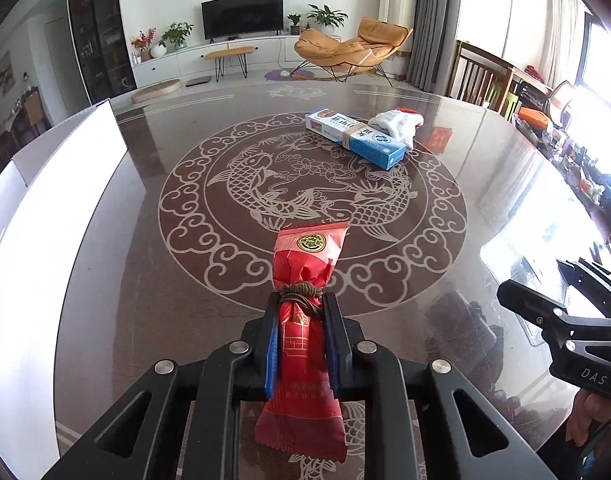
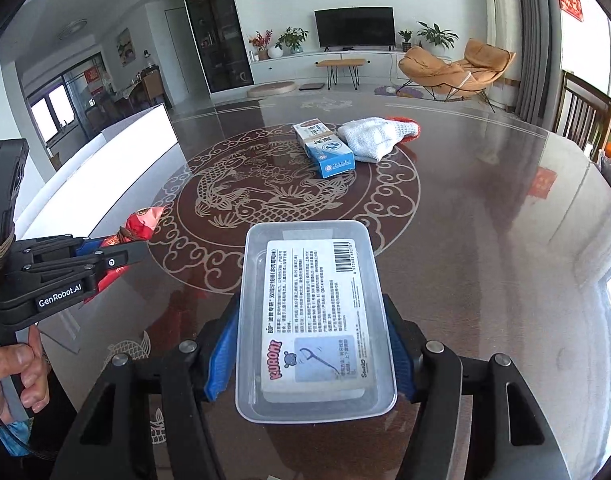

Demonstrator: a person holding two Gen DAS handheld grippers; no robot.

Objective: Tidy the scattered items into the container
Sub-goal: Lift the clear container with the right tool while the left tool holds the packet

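Tabletop [image 1: 485, 216]: big, round, dark and shiny, with fish drawn on it. It looks slippery, so things set down on it may slide.

White box [image 1: 65, 184]: it stands at the left edge of the tabletop. It looks like the container for the things, I think. Its inside cannot be seen from here.

Clear tub [image 2: 317, 320]: see-through plastic, stiff and light, with a label that shows a floss pick. It is up off the tabletop, in the right gripper [image 2: 317, 344]. The jaws press on its two long sides. The smooth walls may slip, so a steady squeeze near the middle of the long sides seems best. A squeeze that is too hard could bend it.

Blue and white carton [image 1: 355, 138]: long, thin card with a band around it. It lies far across the tabletop and touches the cloth. It is likely light and a bit stiff. Take it across its narrow middle, so it does not tip.

White cloth [image 1: 397, 126]: soft and floppy, with a red edge. It lies just behind the carton. It will sag, so pinch a thick bunch from the top.

Red packet [image 1: 307, 300]: crinkly wrapper tied with brown string. It is soft and light and may hold a crumbly snack. The left gripper [image 1: 301, 344] has its jaws clenched on the packet, just below the string. It is held above the tabletop. A soft squeeze is enough.
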